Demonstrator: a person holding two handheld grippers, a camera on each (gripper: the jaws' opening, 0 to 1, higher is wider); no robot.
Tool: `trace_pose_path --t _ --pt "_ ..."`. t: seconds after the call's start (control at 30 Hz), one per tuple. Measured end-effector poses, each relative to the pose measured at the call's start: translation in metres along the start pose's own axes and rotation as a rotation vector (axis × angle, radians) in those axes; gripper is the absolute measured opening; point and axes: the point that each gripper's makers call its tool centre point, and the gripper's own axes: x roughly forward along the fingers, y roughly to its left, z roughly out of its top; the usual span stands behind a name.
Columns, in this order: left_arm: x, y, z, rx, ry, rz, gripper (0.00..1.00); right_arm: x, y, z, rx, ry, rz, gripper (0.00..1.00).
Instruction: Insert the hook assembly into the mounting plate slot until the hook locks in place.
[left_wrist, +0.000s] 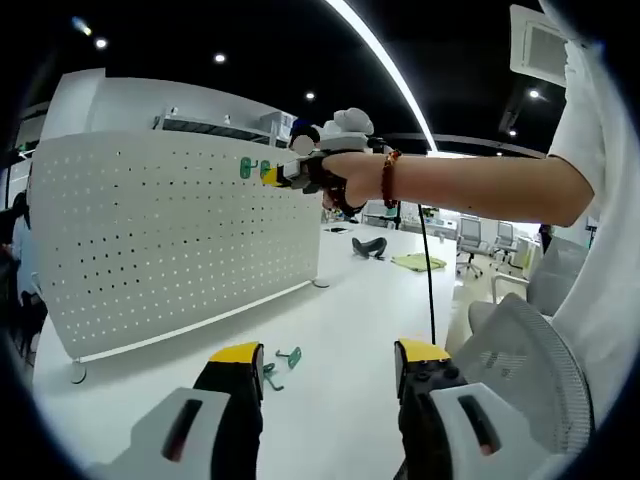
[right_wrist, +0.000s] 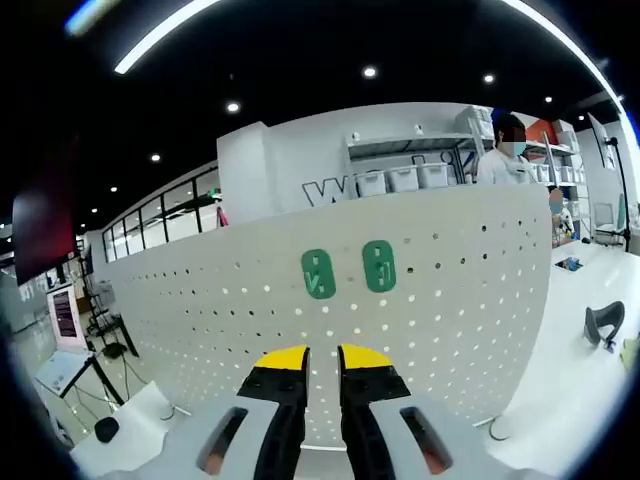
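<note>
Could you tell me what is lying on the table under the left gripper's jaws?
Green hooks lie loose on the white table, just beyond the left gripper, between its open jaws. The left jaw covers part of them, so their exact number cannot be told.

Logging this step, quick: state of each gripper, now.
Left gripper: open, holding nothing, above the table near loose green hooks.
Right gripper: jaws nearly together at the pegboard, below two mounted green hooks; cannot tell if it holds anything.
</note>
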Motion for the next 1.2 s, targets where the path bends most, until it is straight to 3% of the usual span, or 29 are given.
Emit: trace_pose_path --t 0.13,0.3,0.5,0.77,0.87,1.2 --pt "0.002 0.001 0.005 0.017 0.006 -0.001 0.54 -0.012 0.004 -0.010 -0.029 0.011 0.024 0.12" --pt "0.009 -0.003 0.000 0.046 0.045 -0.014 0.54 -0.024 0.011 -0.036 0.031 0.051 0.066 0.13" --pt "0.013 -0.005 -0.008 0.099 0.106 -0.025 0.54 -0.035 0.019 -0.051 0.040 0.061 0.095 0.15" --pt "0.014 -0.002 -0.011 0.102 0.136 -0.026 0.54 -0.056 0.032 -0.068 0.023 0.066 0.151 0.18" --pt "0.014 0.002 -0.013 0.061 0.146 -0.016 0.53 -0.065 0.039 -0.077 0.022 0.076 0.186 0.18" --pt "0.016 0.011 -0.021 0.077 0.183 0.015 0.53 -0.087 0.043 -0.100 0.011 0.102 0.222 0.20"
